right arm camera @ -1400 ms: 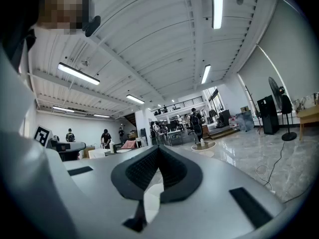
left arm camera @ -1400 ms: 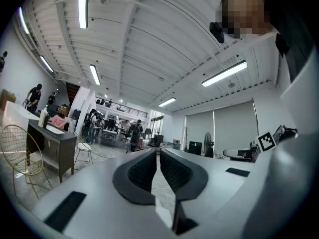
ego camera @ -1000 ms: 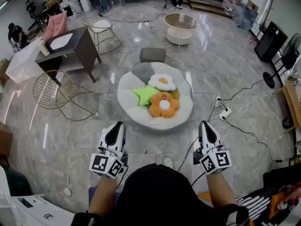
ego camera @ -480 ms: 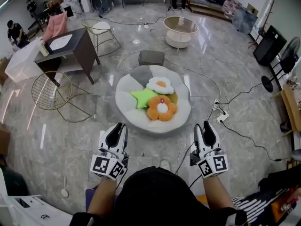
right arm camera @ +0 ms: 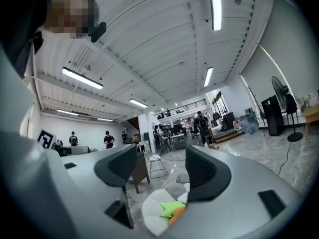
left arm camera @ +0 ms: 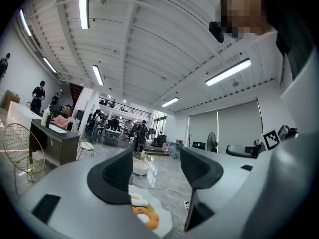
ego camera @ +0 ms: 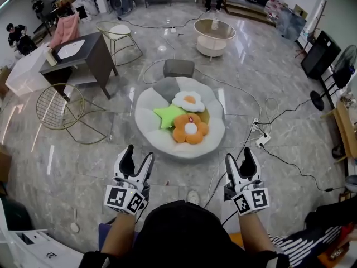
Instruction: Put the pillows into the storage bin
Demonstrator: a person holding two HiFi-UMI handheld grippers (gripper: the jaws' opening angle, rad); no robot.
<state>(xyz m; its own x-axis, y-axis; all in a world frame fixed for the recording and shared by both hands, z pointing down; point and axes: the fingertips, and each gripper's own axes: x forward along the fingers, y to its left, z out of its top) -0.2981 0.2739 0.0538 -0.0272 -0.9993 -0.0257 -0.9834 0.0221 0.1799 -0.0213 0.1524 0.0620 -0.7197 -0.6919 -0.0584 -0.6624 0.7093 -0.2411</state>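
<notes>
**Head view:** The person stands on the marble floor just short of a round white cushion that carries three pillows. The green star pillow lies toward its left edge, the egg pillow at the far edge, and the orange flower pillow nearest the person. The left gripper and the right gripper point at the cushion from well apart, their jaws opening with nothing between them. A grey box just past the cushion's far edge may be the storage bin, though that cannot be confirmed. A cable trails on the floor to the right.

**Left gripper view:** The jaws are spread and empty, with the flower pillow low in the gap, far off.

**Right gripper view:** This pair is likewise released and bare, and the star pillow shows below the jaws on the cushion.

The approach looks best made by stepping in clear of the cable and lowering each gripper with its jaws wide. Each should close on a petal or a star point, since the soft stuffing will likely squash and slip if pinched shallowly.
</notes>
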